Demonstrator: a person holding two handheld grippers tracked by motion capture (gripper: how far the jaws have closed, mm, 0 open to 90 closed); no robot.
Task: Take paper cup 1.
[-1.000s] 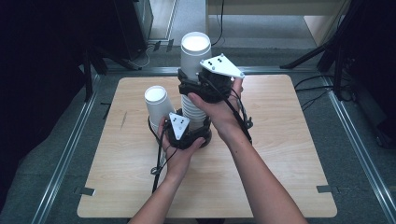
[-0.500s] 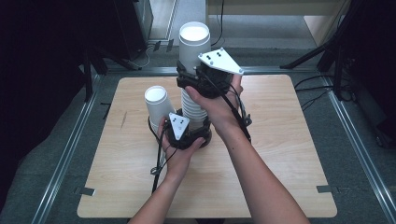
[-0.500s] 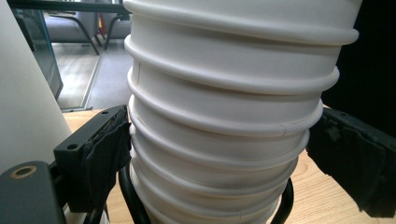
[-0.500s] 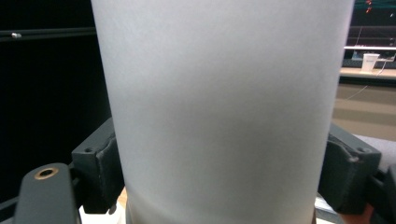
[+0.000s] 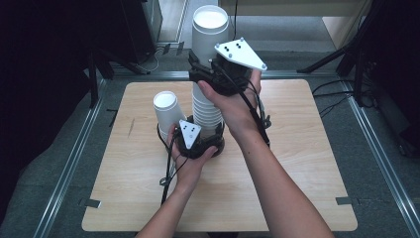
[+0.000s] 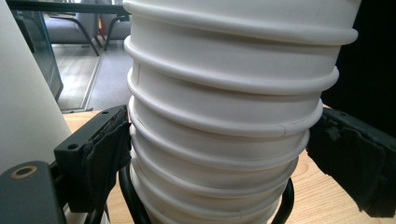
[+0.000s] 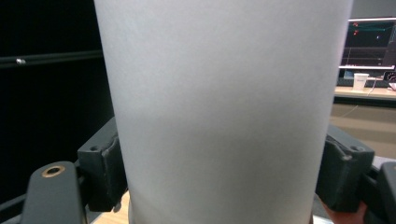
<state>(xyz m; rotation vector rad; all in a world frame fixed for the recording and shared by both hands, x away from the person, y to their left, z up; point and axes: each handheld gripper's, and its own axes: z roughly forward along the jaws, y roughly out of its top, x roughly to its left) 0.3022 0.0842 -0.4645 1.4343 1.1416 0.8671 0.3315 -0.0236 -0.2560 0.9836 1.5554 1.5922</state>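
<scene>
A tall stack of upturned white paper cups (image 5: pixel 205 106) stands mid-table. My left gripper (image 5: pixel 198 130) is shut on its lowest cups; in the left gripper view both pads (image 6: pixel 105 149) press the ribbed stack (image 6: pixel 224 93). Higher up, my right gripper (image 5: pixel 210 74) grips the top cup (image 5: pixel 210 29), which is raised above the rest. Its jaws have just been closing with that cup between them. In the right gripper view its pads (image 7: pixel 105 163) press on the smooth cup wall (image 7: pixel 224 93). A single upturned cup (image 5: pixel 166 106) stands just left of the stack.
The wooden table (image 5: pixel 297 173) sits between metal rails (image 5: pixel 69 168) on a grey floor. Dark stands and cables lie behind the far edge. In the right gripper view a monitor (image 7: pixel 369 42) and a small cup (image 7: pixel 360 80) sit on a distant desk.
The right gripper has risen, drawing the top cup up off the stack. The left hand and the lower stack have stayed put.
</scene>
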